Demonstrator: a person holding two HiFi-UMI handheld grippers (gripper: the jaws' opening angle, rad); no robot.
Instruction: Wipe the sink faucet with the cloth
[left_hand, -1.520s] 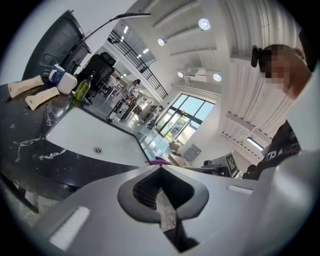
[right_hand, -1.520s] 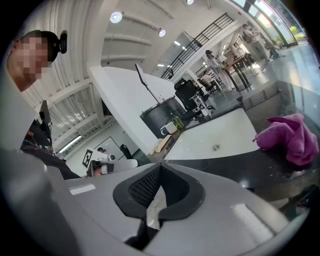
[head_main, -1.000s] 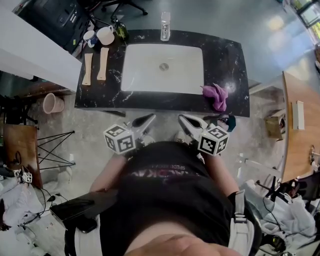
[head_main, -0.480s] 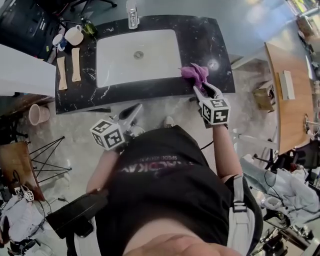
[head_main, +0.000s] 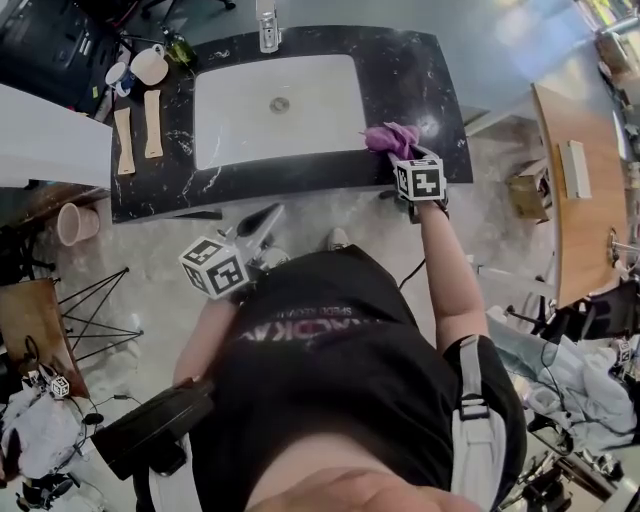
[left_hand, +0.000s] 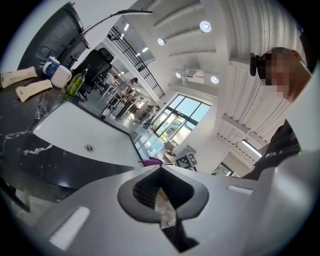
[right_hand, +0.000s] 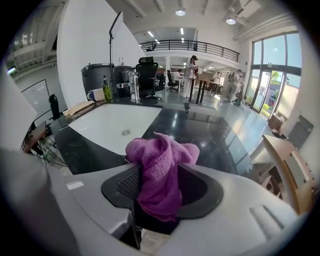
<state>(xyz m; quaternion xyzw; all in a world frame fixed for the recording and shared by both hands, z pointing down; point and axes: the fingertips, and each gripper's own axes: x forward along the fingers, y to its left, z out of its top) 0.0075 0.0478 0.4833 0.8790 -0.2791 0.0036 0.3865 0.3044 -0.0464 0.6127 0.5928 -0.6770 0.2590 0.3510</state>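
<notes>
A purple cloth (head_main: 388, 135) lies bunched on the black marble counter (head_main: 420, 80), near its front right edge. My right gripper (head_main: 400, 152) points down at it. In the right gripper view the cloth (right_hand: 159, 160) stands between the jaws of that gripper (right_hand: 162, 172). The jaws have just been opening and stand wide, not pressing on it. The chrome faucet (head_main: 267, 28) rises behind the white sink (head_main: 230, 140), far from both grippers. My left gripper (head_main: 265, 220) hangs shut and empty in front of the counter, its tips (left_hand: 160, 168) together.
At the counter's left end are two mugs (head_main: 150, 65), a green bottle (head_main: 180, 50) and two wooden pieces (head_main: 152, 125). A pink bucket (head_main: 75, 222) stands on the floor at left. A wooden table (head_main: 580, 200) is to the right.
My right gripper has swung from in front of my body out to the cloth and down, and its jaws have opened around it. The left gripper has stayed put.
</notes>
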